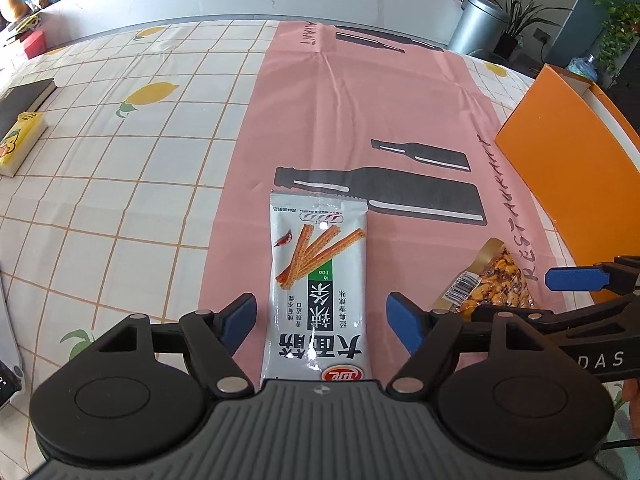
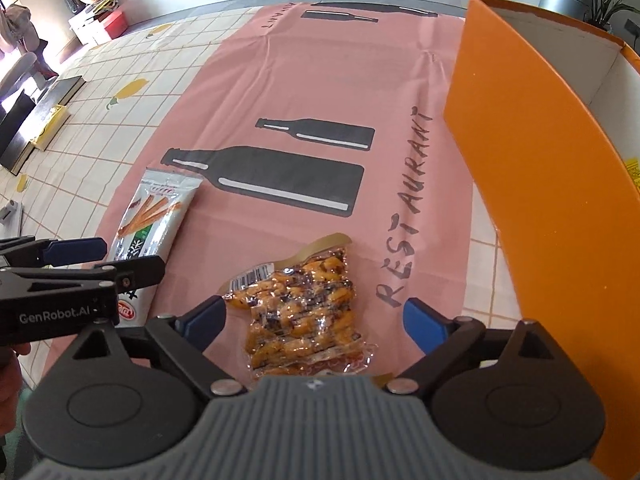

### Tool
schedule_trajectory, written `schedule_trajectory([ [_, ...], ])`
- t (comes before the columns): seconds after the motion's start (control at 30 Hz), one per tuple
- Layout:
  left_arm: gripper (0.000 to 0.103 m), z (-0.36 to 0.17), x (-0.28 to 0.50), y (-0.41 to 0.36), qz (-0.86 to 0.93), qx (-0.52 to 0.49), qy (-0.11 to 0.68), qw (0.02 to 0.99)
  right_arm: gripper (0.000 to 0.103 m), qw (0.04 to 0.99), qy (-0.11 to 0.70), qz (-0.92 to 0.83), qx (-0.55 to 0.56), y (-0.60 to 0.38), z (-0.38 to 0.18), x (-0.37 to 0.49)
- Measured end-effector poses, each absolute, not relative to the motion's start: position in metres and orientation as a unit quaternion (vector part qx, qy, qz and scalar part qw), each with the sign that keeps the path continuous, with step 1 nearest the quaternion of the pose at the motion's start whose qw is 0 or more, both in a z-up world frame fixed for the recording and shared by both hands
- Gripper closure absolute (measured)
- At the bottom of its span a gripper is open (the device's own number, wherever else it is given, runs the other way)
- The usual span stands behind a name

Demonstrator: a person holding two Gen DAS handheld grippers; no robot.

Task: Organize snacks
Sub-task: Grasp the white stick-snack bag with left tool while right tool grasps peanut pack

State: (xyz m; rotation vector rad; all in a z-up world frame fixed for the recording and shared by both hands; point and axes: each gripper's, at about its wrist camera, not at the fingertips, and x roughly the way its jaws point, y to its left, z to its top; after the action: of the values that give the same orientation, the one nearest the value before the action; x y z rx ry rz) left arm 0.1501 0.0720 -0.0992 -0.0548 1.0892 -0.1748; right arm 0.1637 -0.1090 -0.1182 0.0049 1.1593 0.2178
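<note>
the white foil spicy-strip snack packet (image 1: 318, 288) is seen flat on the pink counter cloth (image 1: 360, 112), between the wide-open left gripper (image 1: 322, 314); rightwards, the clear nut packet (image 2: 308, 312) lies between the open right gripper (image 2: 316, 316), untouched, beside the orange cardboard box (image 2: 540, 152).

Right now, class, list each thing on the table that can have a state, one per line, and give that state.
White spicy-strip snack packet: sealed, lying flat on the pink cloth, between open jaws, not gripped.
Clear vacuum-packed nut snack pouch: sealed, lying flat, between open jaws, not gripped.
Orange cardboard box: open at the top.
Left hand-held gripper: open.
Right hand-held gripper: open.
</note>
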Motion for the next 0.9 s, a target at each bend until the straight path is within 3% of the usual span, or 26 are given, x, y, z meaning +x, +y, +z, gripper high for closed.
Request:
schedule_trajectory([
  [0.37,0.014,-0.102,0.162,0.063,-0.061,0.010,0.545,0.836,0.011,0.798,0.573,0.160,-0.099,-0.083,-0.126,0.172],
  [0.53,0.016,-0.102,0.166,0.059,-0.055,0.026,0.559,0.827,0.019,0.781,0.594,0.162,-0.108,-0.082,-0.130,0.178],
  [0.73,0.026,-0.101,0.173,0.056,-0.061,0.042,0.579,0.812,0.019,0.764,0.610,0.168,-0.128,-0.078,-0.131,0.183],
  [0.8,0.037,-0.099,0.176,0.054,-0.068,0.048,0.585,0.807,0.020,0.758,0.616,0.168,-0.132,-0.076,-0.131,0.186],
  [0.9,0.045,-0.098,0.179,0.050,-0.085,0.063,0.594,0.797,0.025,0.751,0.623,0.171,-0.137,-0.074,-0.129,0.189],
])
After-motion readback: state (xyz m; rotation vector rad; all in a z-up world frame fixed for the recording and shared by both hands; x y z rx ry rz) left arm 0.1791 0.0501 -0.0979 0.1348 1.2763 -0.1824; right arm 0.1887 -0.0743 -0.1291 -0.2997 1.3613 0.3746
